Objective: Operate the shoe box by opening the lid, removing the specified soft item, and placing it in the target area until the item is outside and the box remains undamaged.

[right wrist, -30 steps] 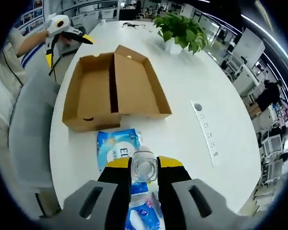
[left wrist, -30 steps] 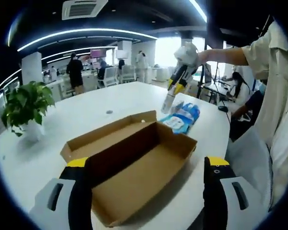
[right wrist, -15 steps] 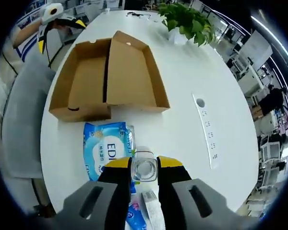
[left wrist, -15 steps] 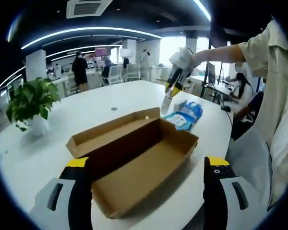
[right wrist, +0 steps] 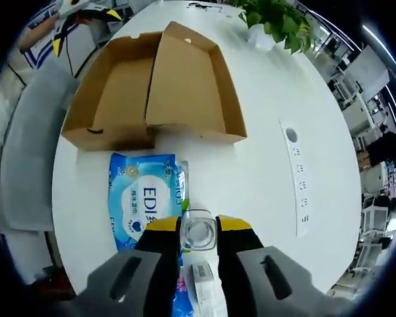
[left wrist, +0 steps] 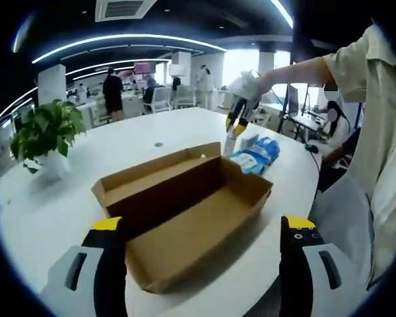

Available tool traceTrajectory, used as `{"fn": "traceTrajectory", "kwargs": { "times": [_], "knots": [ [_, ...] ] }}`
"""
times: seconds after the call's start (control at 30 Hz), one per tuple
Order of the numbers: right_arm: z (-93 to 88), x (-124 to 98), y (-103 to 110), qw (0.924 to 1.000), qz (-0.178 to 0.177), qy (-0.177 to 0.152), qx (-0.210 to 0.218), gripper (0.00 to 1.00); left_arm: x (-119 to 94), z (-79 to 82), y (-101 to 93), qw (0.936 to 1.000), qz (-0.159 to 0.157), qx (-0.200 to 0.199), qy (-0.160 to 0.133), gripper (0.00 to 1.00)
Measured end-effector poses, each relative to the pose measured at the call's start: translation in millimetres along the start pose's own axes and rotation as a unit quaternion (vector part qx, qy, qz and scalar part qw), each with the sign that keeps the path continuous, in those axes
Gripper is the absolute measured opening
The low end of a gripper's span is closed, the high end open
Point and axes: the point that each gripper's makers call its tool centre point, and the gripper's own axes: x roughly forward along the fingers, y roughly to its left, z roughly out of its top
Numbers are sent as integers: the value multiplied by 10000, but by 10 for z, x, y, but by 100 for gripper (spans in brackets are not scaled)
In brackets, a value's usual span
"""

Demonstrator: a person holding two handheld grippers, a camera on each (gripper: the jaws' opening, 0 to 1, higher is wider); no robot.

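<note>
The brown cardboard shoe box (left wrist: 185,211) lies open on the white table (left wrist: 66,198), its lid (left wrist: 152,173) folded back and its inside bare. My left gripper (left wrist: 201,264) hovers open just in front of it, with nothing between its jaws. Beyond the box's far corner, my right gripper (left wrist: 236,122) points down, held by a gloved hand. In the right gripper view my right gripper (right wrist: 198,232) is shut on a clear plastic bottle (right wrist: 198,231). Beneath it lies a blue wipes pack (right wrist: 144,198), next to the box (right wrist: 155,86). The left gripper (right wrist: 86,12) shows at the top left.
More blue and white packs (left wrist: 257,152) lie by the box's far end. A potted plant (left wrist: 43,135) stands at the table's left. A white power strip (right wrist: 297,178) runs along the table. A grey chair (left wrist: 343,218) and a person's sleeve are at the right. People stand in the background.
The right gripper, still shut on the bottle, has shifted over the wipes pack, which now shows more fully. The left gripper stays open in front of the box.
</note>
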Motion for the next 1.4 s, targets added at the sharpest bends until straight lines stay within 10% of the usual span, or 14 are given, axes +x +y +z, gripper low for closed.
{"fn": "traceTrajectory", "kwargs": {
  "times": [1.4],
  "knots": [
    [14,50,-159,9996,63,67,-266,21,-40,-199,247,9989,383,-108,242,93]
  ]
}}
